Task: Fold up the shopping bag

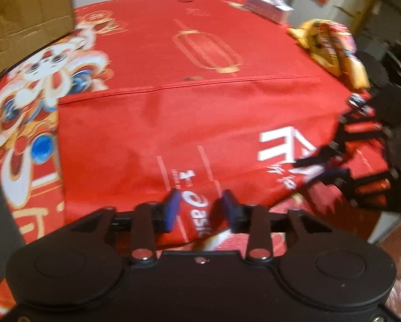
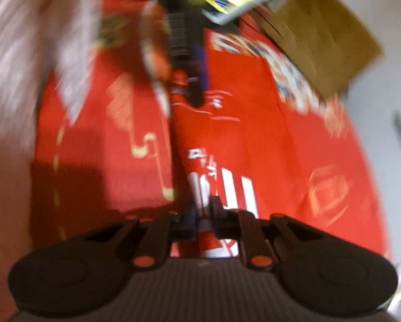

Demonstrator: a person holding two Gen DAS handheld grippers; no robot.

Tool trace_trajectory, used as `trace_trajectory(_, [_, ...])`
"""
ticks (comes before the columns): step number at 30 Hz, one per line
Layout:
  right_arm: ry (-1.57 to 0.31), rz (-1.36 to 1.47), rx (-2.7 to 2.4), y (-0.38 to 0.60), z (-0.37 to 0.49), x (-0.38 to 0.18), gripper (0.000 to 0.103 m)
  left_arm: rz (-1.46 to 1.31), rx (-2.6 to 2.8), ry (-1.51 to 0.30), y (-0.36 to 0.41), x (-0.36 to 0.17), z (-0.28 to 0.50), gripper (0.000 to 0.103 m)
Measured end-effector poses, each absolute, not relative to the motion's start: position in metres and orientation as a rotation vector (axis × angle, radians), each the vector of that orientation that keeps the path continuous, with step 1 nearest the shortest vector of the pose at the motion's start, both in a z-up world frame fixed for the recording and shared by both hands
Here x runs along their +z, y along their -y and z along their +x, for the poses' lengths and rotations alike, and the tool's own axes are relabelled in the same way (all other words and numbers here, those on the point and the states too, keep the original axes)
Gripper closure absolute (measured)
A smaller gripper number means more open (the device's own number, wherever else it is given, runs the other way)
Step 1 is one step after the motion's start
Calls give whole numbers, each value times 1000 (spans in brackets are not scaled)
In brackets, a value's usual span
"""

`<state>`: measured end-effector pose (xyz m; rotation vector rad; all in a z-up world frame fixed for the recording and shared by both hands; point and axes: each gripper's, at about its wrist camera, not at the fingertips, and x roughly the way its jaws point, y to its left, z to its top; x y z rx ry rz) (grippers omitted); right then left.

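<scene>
I'm mid-fold on the red shopping bag (image 1: 189,123), which lies flat on the red printed tablecloth (image 1: 146,37) near the table's front edge. Next I judge the gripped right end must be carried across. My left gripper (image 1: 200,204) stands partly open astride the bag's near edge, pads apparently clear; my right gripper (image 2: 202,209) is pinched onto the bag's edge.

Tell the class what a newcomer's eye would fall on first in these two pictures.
The red shopping bag with white lettering fills the middle of both views, lying on a red tablecloth. At the left of the cloth a bright cartoon lion dancer stands out, with a brown cardboard box behind it. Near the bottom edge the left gripper straddles the bag's fold with open jaws, while the right gripper pinches the bag's edge.
</scene>
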<state>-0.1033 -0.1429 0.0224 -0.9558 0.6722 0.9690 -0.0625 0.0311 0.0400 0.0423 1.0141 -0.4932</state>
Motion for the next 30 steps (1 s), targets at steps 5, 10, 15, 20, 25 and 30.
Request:
trace_trajectory(5, [-768, -818, 1021, 151, -81, 29, 90, 271, -622, -906, -26, 49, -78, 39])
trace_trajectory(10, [-887, -662, 1067, 161, -50, 32, 89, 595, -738, -772, -19, 53, -91, 37])
trace_trajectory(15, [-1055, -405, 1095, 175, -11, 33, 89, 808, -864, -685, -17, 49, -97, 37])
trace_trajectory(20, [-1168, -233, 1121, 189, 10, 29, 89, 838, -947, -630, -24, 47, -91, 38])
trace_trajectory(25, [-1270, -104, 1135, 196, 32, 21, 90, 892, -1034, -644, -25, 40, -79, 47])
trace_trajectory(30, [-1342, -23, 1149, 201, 46, 16, 90, 952, -1098, -654, -29, 31, -71, 55])
